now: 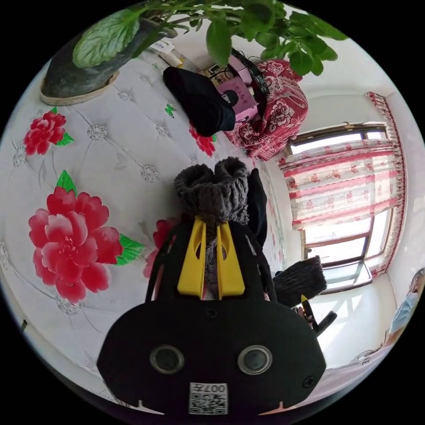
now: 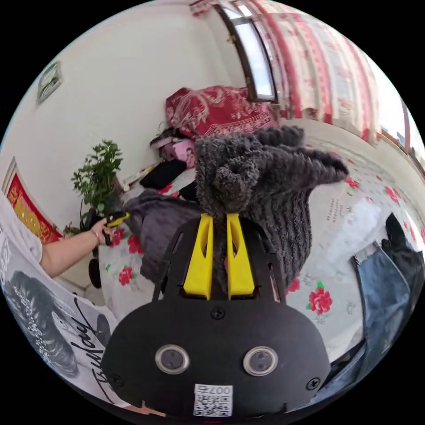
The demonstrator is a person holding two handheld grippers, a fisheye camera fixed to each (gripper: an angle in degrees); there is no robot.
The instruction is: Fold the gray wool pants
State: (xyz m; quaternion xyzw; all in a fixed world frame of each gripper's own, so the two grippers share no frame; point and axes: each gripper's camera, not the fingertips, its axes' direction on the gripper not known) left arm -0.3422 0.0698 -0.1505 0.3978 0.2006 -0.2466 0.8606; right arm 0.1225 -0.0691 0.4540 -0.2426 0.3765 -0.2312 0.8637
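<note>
Gray wool pants (image 2: 265,186), thick, nubby and ribbed like a chunky knit, lifted clear of the white quilted bedspread printed with red peonies (image 1: 110,150) and stretched between 2 hand-held tools. In the right gripper view: right gripper (image 2: 220,221), black body with 2 yellow plastic jaws, clamped on a bunched knot of the fabric at 12 o'clock, the rest draping toward 3 o'clock in soft vertical ridges and trailing toward 9 o'clock in a smoother gray sweep above the bed. At 9 o'clock, a hand (image 2: 102,230) around the other yellow-and-black tool, gripping the far end of the same garment. In the left gripper view: left gripper (image 1: 211,223), yellow jaws pinched together on a rolled, curly-piled edge of the pants rising at 12 o'clock, with another fuzzy gray fold at 4 o'clock beside the tip of the second tool. Bedspread tufted in diamond patterns with small rosettes. Toward 12 o'clock, a leafy green potted plant (image 1: 248,26), a black cloth (image 1: 199,102) and a red paisley bundle (image 1: 279,110); toward 3 o'clock, a window with red-and-white floral curtains (image 1: 345,186). Folded blue denim jeans (image 2: 385,283) at 4 o'clock in the right gripper view.
</note>
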